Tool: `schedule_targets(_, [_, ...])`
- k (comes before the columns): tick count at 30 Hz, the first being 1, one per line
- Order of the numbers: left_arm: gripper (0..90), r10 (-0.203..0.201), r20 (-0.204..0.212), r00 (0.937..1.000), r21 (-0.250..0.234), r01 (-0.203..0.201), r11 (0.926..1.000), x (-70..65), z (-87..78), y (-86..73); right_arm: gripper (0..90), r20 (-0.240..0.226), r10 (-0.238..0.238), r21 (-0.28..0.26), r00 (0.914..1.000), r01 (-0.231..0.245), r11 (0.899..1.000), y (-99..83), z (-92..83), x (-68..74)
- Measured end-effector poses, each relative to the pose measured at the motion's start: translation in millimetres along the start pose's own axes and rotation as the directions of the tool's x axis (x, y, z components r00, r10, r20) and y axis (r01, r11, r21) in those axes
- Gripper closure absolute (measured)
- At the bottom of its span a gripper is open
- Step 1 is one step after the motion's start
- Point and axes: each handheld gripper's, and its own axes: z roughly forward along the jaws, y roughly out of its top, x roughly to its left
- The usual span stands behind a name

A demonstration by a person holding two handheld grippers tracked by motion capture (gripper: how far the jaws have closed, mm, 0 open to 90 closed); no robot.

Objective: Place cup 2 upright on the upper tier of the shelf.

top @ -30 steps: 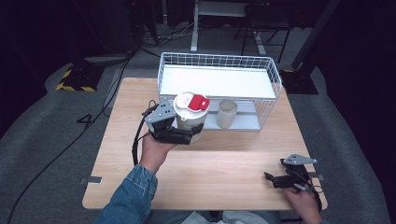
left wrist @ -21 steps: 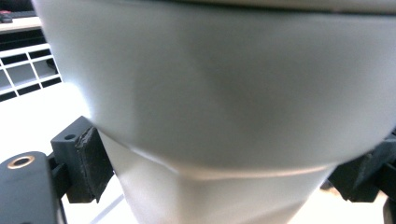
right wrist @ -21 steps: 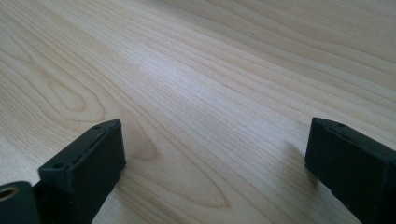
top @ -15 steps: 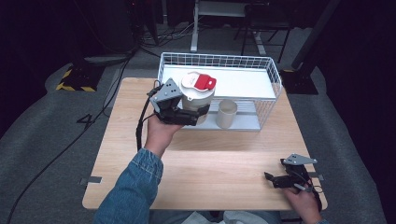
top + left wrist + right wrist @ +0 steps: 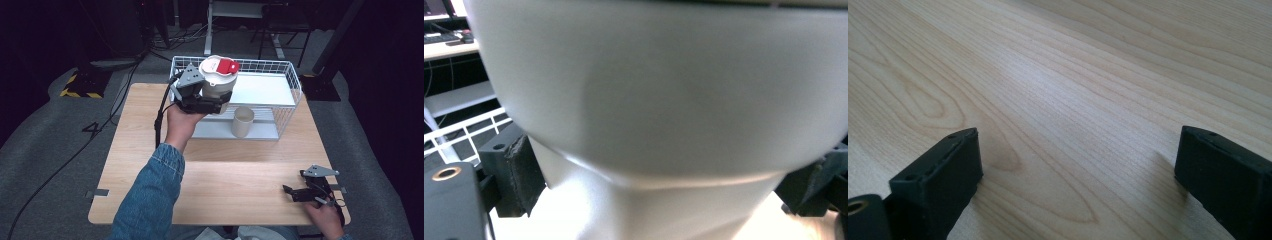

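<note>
White container [image 5: 216,80] with red lid, pinched in left gripper [image 5: 202,102], now raised over wire basket [image 5: 292,82] rim, nearing drop-in; right gripper [image 5: 307,192] idle, jaws spread.

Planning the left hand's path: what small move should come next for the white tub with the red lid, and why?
Probably carry the white tub with the red lid forward over the white wire basket's near rim, then lower it. The left gripper clamps it above that rim, beside the beige cup inside.

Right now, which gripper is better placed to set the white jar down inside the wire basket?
Left. The left gripper already holds the jar above the basket; the right gripper rests open at the table's near corner.
</note>
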Motion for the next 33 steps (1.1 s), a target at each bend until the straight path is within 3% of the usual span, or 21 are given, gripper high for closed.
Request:
schedule_targets(7, [11.0, -0.017, -0.013, 0.9998, 0.005, 0.017, 0.9999, 7.5, 20.7, 9.0, 5.0, -0.002, -0.003, -0.001, 1.0, 0.003, 1.0, 0.0, 0.1, 0.0])
schedule_targets(26, [11.0, -0.044, -0.098, 0.9942, 0.003, 0.045, 0.999, 26.6, 71.9, 17.9, 5.1, -0.013, -0.008, -0.002, 0.9999, 0.008, 1.0, 0.1, 0.1, 1.1])
schedule_targets(33, [11.0, -0.091, -0.122, 0.9883, 0.021, 0.095, 0.9953, 33.6, 87.4, 13.0, 5.1, -0.014, -0.013, -0.002, 0.9998, 0.013, 1.0, 0.1, 0.0, 0.9])
